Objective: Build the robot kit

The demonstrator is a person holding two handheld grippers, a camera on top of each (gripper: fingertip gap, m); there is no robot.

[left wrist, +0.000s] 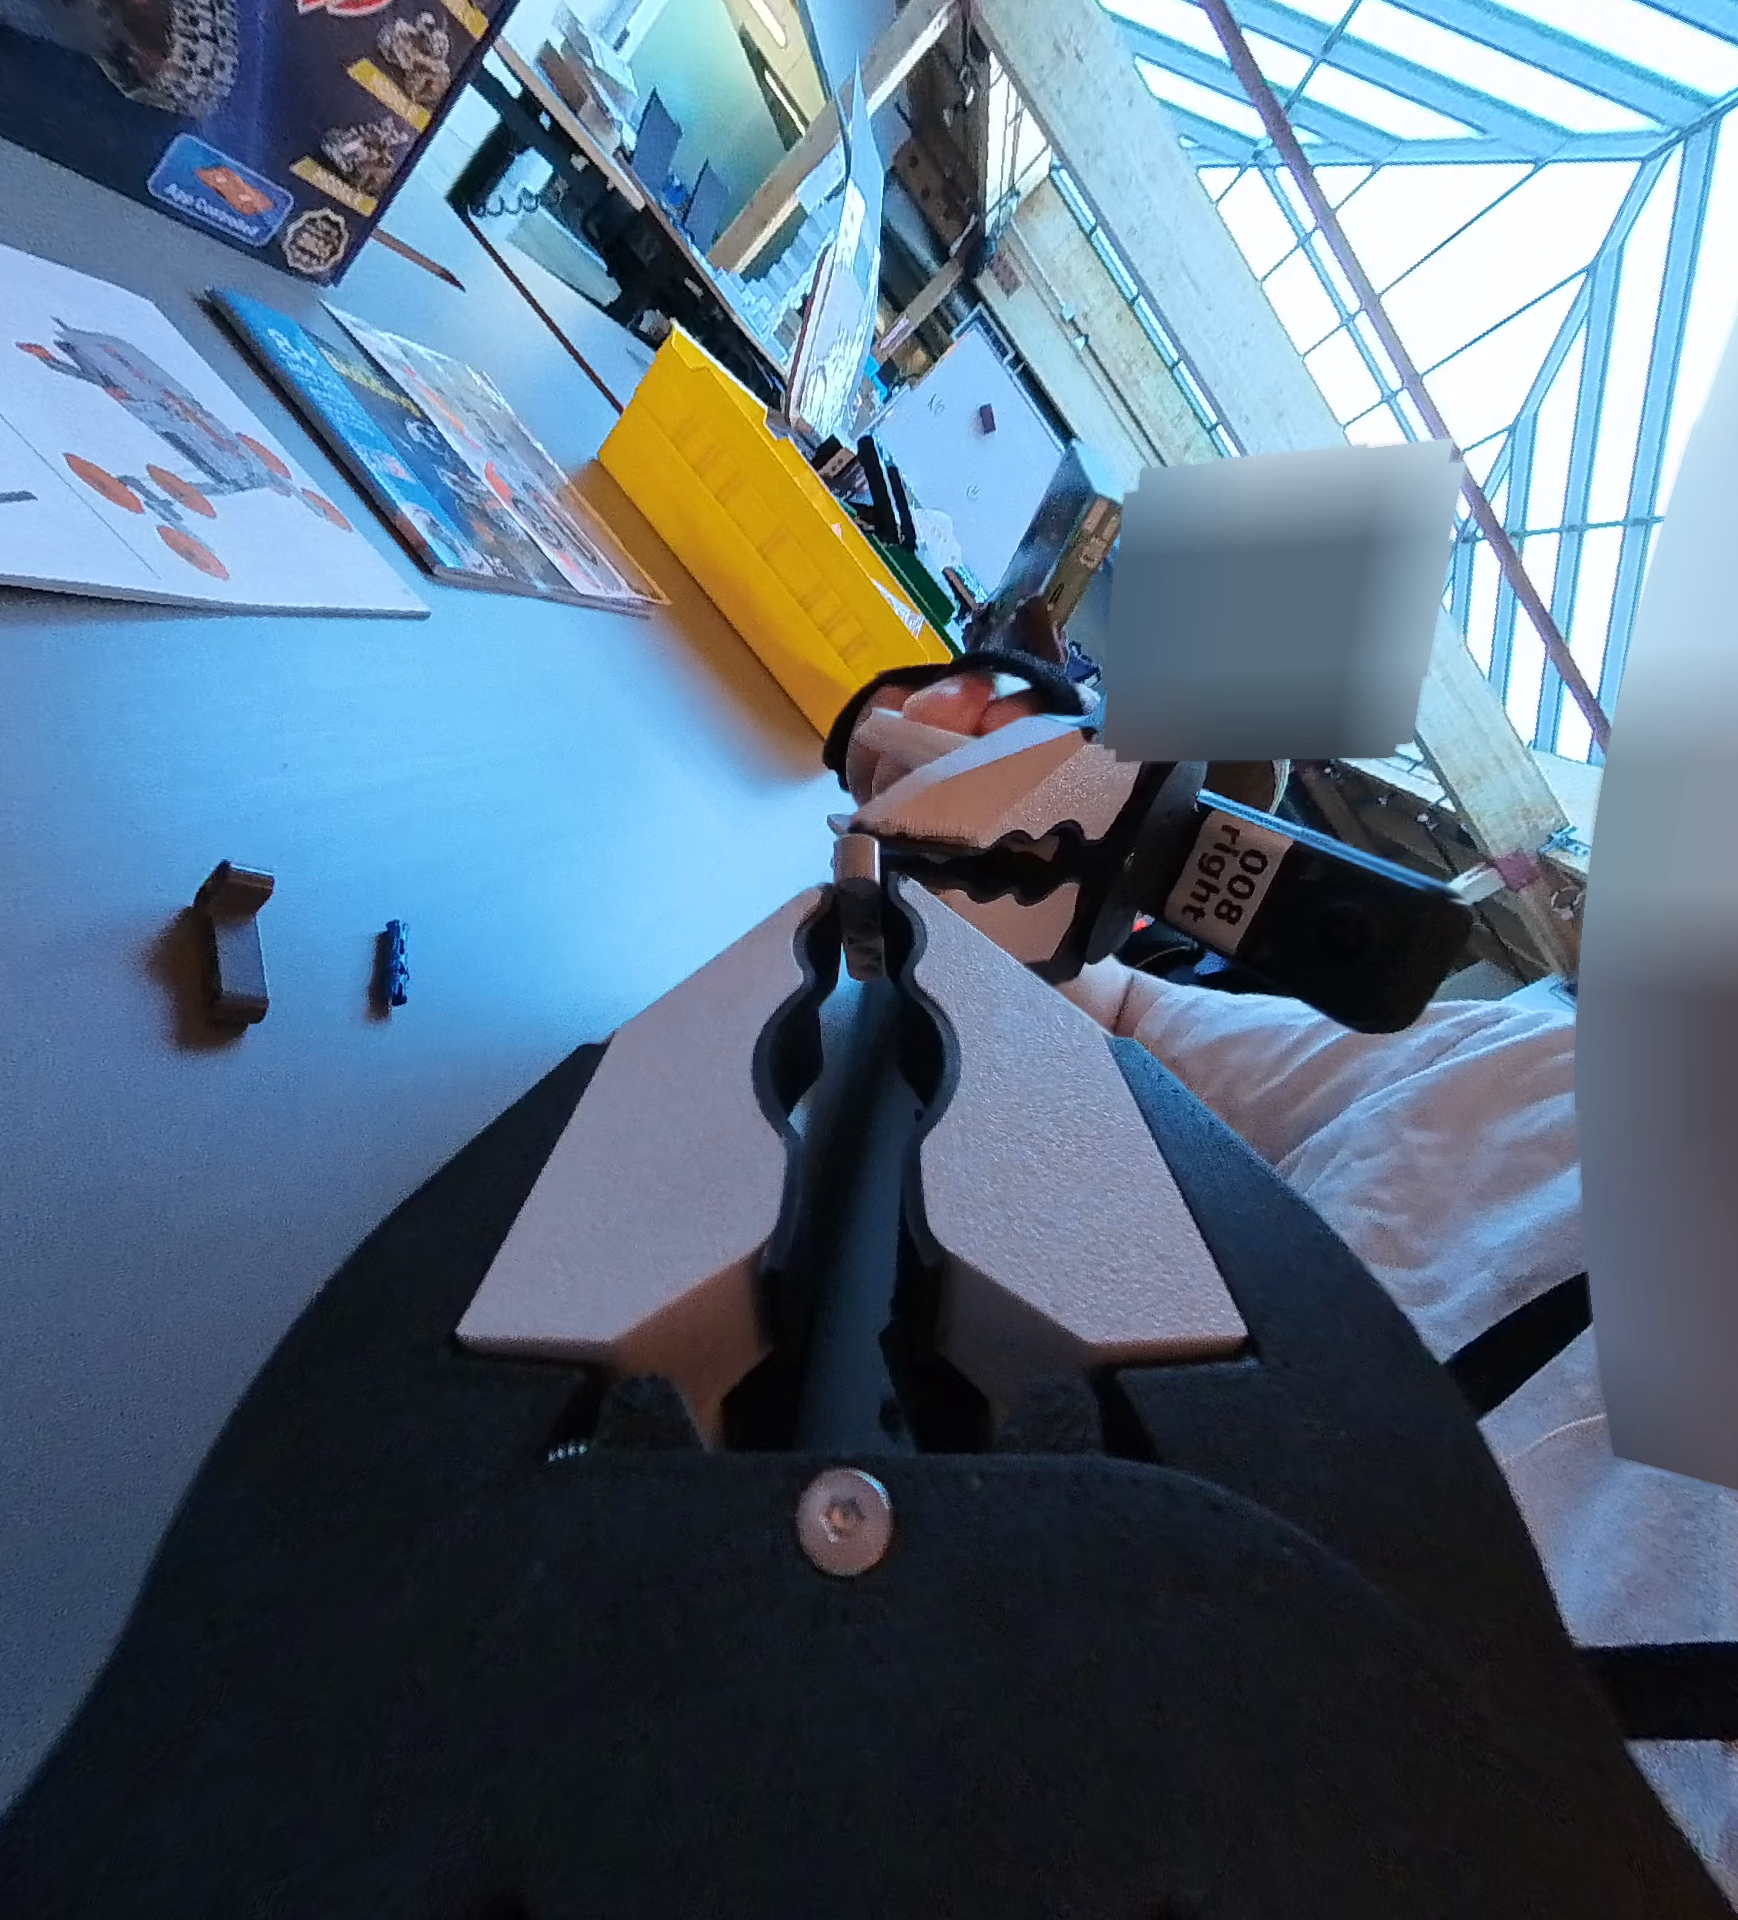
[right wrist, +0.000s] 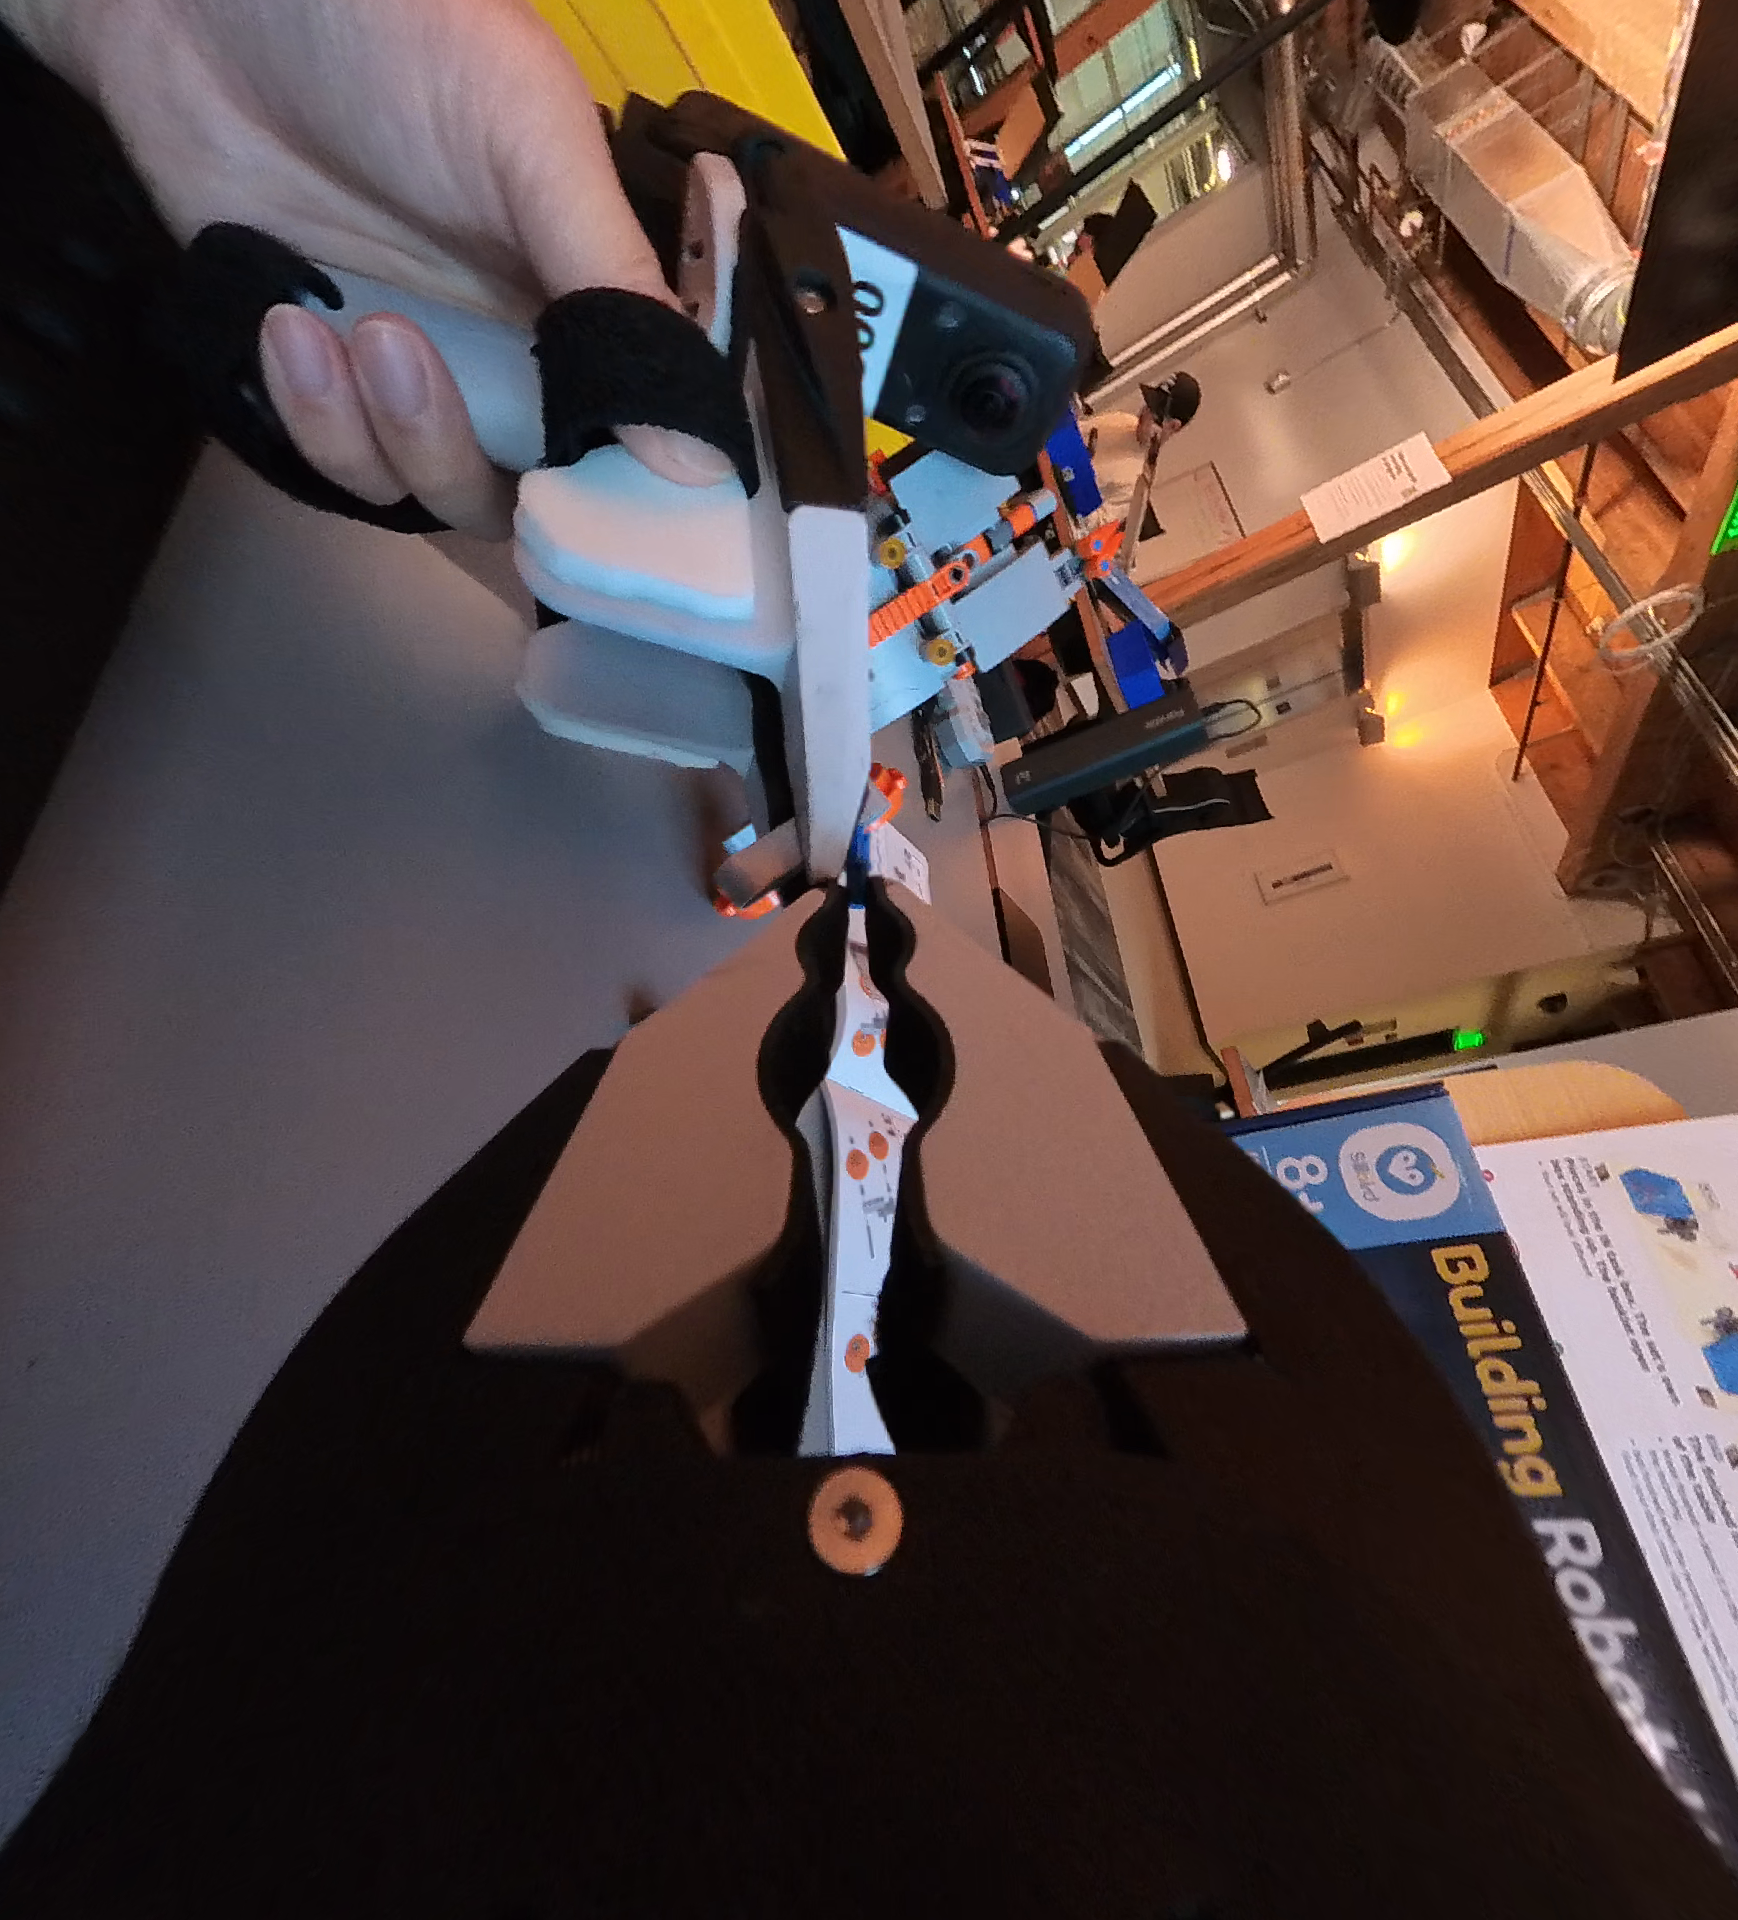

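Observation:
My left gripper (left wrist: 860, 914) is shut on a small grey building piece (left wrist: 858, 868) that sticks out past its tips. In the right wrist view this piece (right wrist: 753, 871) shows grey with orange ends, at the tip of the left gripper (right wrist: 823, 831), which a hand (right wrist: 377, 208) holds. My right gripper (right wrist: 854, 888) is shut on a small blue pin (right wrist: 857, 860), and its tip meets the grey piece. In the left wrist view the right gripper (left wrist: 849, 826) comes in from the right, touching the piece's top. Both are held above the grey table (left wrist: 429, 779).
A dark bracket piece (left wrist: 233, 945) and a blue pin (left wrist: 393, 962) lie on the table to the left. Beyond are an open instruction booklet (left wrist: 117, 447), a blue booklet (left wrist: 408, 447), a yellow bin (left wrist: 771, 540) and a printed box (right wrist: 1467, 1351). A grey-orange brick model (right wrist: 990, 592) stands behind the grippers. Left and right tips are no more than a few centimetres apart.

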